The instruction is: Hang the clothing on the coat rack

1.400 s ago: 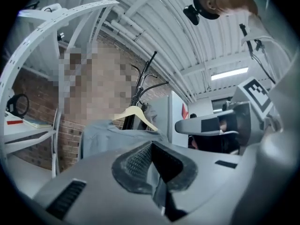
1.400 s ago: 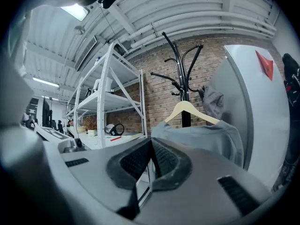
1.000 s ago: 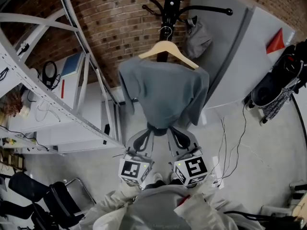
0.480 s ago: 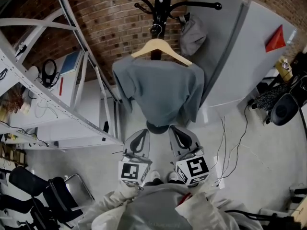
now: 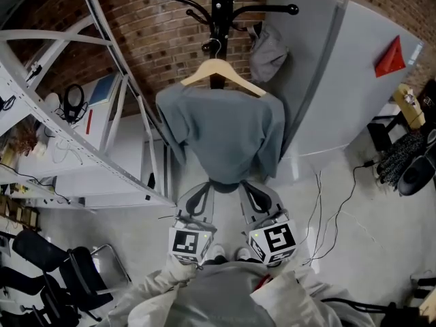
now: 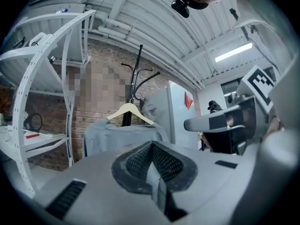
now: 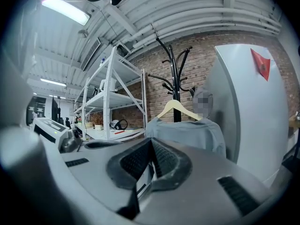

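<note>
Both claws are closed with nothing between their jaws: the left claw shows its two dark pads pressed together, and the right claw shows the same. In the head view they sit side by side, low in front of the person, pointing up at the hem of the grey shirt; whether the tips brush the fabric cannot be told. That shirt is draped over a wooden hanger, whose hook is on the black coat rack, so the garment hangs in front of the pole. A smaller grey item hangs from a rack arm to the right. Behind stands a brick wall, with a white shelving unit to the left and a pale cabinet bearing a red flag to the right.
</note>
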